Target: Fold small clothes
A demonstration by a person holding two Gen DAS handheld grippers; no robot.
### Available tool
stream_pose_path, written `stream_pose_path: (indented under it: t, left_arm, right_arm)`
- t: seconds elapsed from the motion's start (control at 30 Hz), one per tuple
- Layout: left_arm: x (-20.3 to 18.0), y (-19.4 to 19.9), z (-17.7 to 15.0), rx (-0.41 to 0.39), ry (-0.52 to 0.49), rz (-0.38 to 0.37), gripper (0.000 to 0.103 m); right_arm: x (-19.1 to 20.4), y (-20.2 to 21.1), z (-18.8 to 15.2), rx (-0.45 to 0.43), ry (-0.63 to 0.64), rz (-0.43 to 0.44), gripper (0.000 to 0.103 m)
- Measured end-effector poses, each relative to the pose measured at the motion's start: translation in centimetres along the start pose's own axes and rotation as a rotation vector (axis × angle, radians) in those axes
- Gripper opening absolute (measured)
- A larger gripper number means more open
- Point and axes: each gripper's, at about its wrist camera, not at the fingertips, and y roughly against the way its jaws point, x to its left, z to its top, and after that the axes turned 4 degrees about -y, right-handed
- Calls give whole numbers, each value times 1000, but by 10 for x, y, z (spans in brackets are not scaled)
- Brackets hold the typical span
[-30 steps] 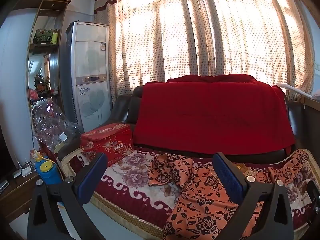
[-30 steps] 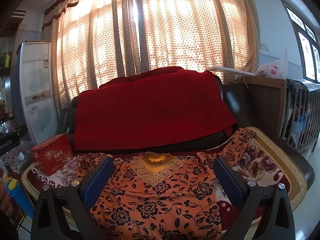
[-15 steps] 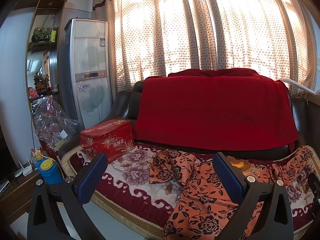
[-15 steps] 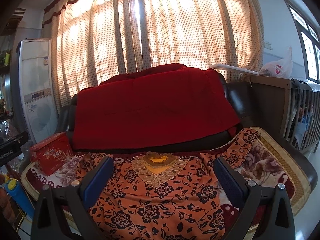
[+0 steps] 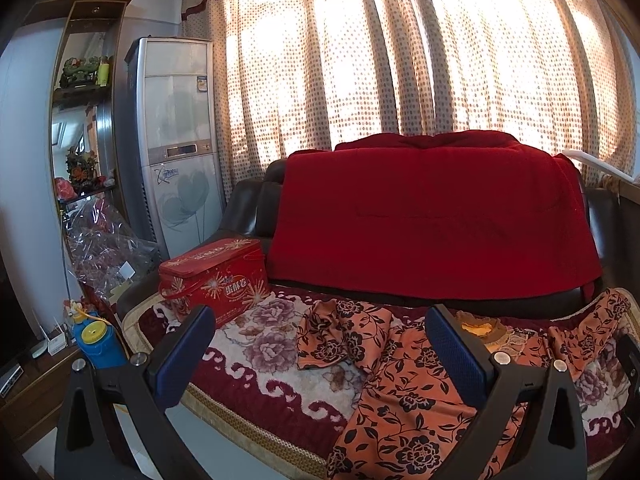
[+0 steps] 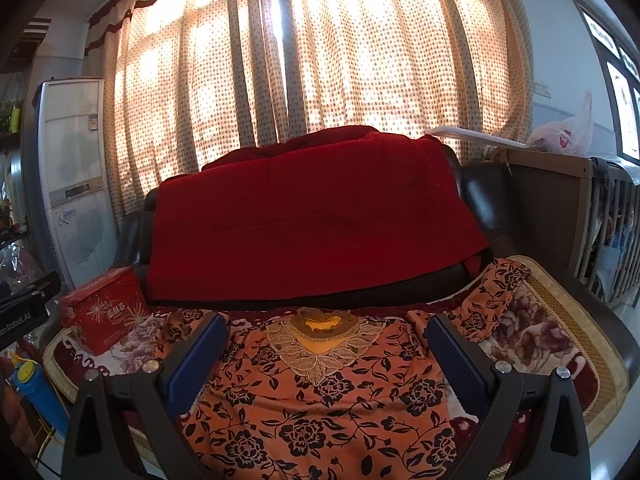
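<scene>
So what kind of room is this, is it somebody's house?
Most likely a home living room. A dark leather sofa draped with a red blanket stands before a window with dotted beige curtains, and a tall white standing air conditioner fills the corner. An orange floral blouse lies spread on the seat.

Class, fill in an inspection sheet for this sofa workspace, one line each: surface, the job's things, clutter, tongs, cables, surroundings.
Surface: sofa seat covered by a floral mat, dark red and cream.
Job's things: orange floral garment spread flat on the mat, neckline towards the backrest, one sleeve lying crumpled, not yet folded.
Clutter: red gift tin on the seat's left end; blue bottle with yellow lid beside the sofa.
Tongs: left tongs open, holding nothing; right tongs open, holding nothing, above the garment.
Cables: nothing seen.
Surroundings: red blanket over the backrest, dotted curtains, standing air conditioner, wooden crib on the right.
</scene>
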Motion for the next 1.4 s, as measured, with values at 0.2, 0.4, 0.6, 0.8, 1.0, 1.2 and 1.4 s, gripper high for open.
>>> stream_pose_path:
  t: [0.2, 0.4, 0.6, 0.8, 1.0, 1.2, 1.4]
  left_arm:
    - [-10, -9, 1, 9, -22, 2, 103]
    - [-23, -23, 2, 30, -42, 2, 103]
    - [-51, -59, -5, 94, -74, -43, 103]
    - [-121, -175, -55, 419, -173, -223, 103]
    - [-195, -274, -122, 626, -227, -254, 103]
    - [-244, -326, -141, 663, -292, -240, 103]
    - [-256, -340, -158, 606, -286, -289, 103]
  right_arm:
    - [-6, -12, 1, 22, -21, 7, 101]
    - [-11, -29, 2, 38, -39, 9, 101]
    - [-34, -58, -2, 74, -93, 10, 101]
    - [-132, -128, -28, 144, -334, 31, 101]
    - [-293, -216, -94, 244, -766, -86, 70]
    - [-373, -259, -113, 133, -998, -189, 58]
    - [-408, -318, -85, 89, -921, -248, 57]
